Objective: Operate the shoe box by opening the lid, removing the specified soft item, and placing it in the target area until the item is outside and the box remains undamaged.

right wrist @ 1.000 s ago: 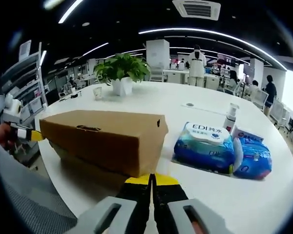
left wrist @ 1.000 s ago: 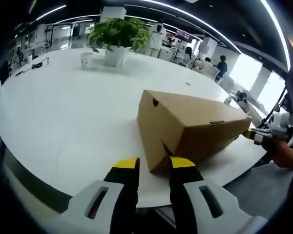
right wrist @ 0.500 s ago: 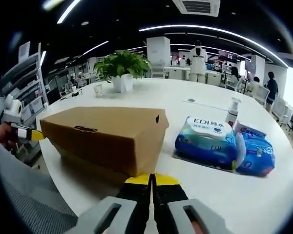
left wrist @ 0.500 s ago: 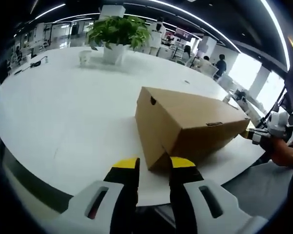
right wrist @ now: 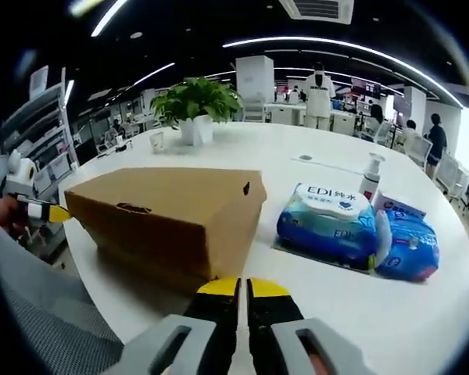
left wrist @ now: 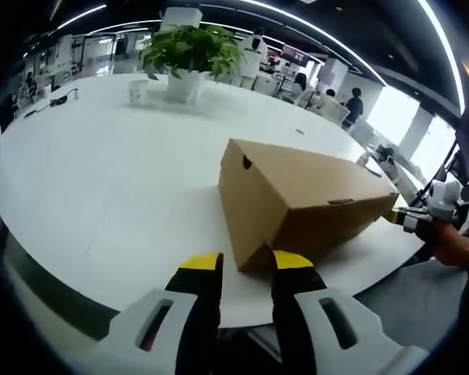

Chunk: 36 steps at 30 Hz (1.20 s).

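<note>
1. I see the round white tabletop carrying everything, in a wide open-plan office with curved ceiling lights and people standing and sitting far back.
2. The brown cardboard shoe box lies near the tabletop's near edge with its lid down; no soft item from inside it is visible to me. In the right gripper view the same box sits left of centre, one small round hole in its end wall.
3. My left gripper has its yellow-tipped fingers parted by a moderate gap. They sit just short of the box's near bottom corner, and I cannot tell whether they touch it; they hold nothing.
4. My right gripper has its fingers almost together, a thin slit between them, with nothing between them. They sit just in front of the box's near end.
5. In the left gripper view the right gripper shows at the box's far end, a hand behind it.
6. Two packs of wet wipes, blue and white, lie side by side to the right of the box, apart from it.
7. A potted green plant stands at the far side of the tabletop, a small white cup beside it.
8. A small white pump bottle stands upright just behind the wipes.
</note>
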### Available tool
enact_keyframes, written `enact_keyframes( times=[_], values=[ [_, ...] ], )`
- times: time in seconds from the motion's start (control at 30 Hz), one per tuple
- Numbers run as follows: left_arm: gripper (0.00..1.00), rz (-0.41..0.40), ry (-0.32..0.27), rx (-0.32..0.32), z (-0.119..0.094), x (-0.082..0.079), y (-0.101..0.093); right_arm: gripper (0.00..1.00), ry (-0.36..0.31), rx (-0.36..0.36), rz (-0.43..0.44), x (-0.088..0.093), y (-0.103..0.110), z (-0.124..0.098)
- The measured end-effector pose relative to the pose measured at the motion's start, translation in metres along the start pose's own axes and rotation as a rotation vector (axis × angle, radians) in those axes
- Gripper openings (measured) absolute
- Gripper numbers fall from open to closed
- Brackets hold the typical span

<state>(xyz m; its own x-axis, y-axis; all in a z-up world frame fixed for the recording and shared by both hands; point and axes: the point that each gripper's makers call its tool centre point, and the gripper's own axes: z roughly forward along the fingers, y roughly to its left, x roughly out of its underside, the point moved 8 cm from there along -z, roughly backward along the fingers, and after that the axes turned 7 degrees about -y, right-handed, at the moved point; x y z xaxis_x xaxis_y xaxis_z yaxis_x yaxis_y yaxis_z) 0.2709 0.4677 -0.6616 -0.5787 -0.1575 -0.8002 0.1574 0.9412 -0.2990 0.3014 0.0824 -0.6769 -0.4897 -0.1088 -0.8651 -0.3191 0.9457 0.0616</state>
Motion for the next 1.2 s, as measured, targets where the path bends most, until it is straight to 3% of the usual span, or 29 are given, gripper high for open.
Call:
enact_keyframes(
  times=[0.3,0.6,0.77,0.9,1.2],
  values=[
    [0.24,-0.052,-0.035,-0.010,-0.007,-0.012,0.010,0.02,-0.032,0.012,0.022,-0.014,-0.016,-0.011],
    [0.27,-0.136,-0.084,0.029,0.002,-0.037,0.000,0.08,-0.098,-0.046,0.096,-0.039,-0.010,-0.011],
    [0.34,-0.151,-0.070,0.063,0.010,-0.041,-0.009,0.20,-0.116,-0.108,0.148,-0.049,0.000,-0.006],
    [0.37,-0.159,-0.043,0.085,0.019,-0.039,-0.014,0.28,-0.096,-0.151,0.166,-0.046,0.007,0.001],
    [0.38,-0.145,0.045,0.110,0.032,-0.024,-0.025,0.28,-0.034,-0.170,0.289,-0.026,0.011,0.009]
  ],
)
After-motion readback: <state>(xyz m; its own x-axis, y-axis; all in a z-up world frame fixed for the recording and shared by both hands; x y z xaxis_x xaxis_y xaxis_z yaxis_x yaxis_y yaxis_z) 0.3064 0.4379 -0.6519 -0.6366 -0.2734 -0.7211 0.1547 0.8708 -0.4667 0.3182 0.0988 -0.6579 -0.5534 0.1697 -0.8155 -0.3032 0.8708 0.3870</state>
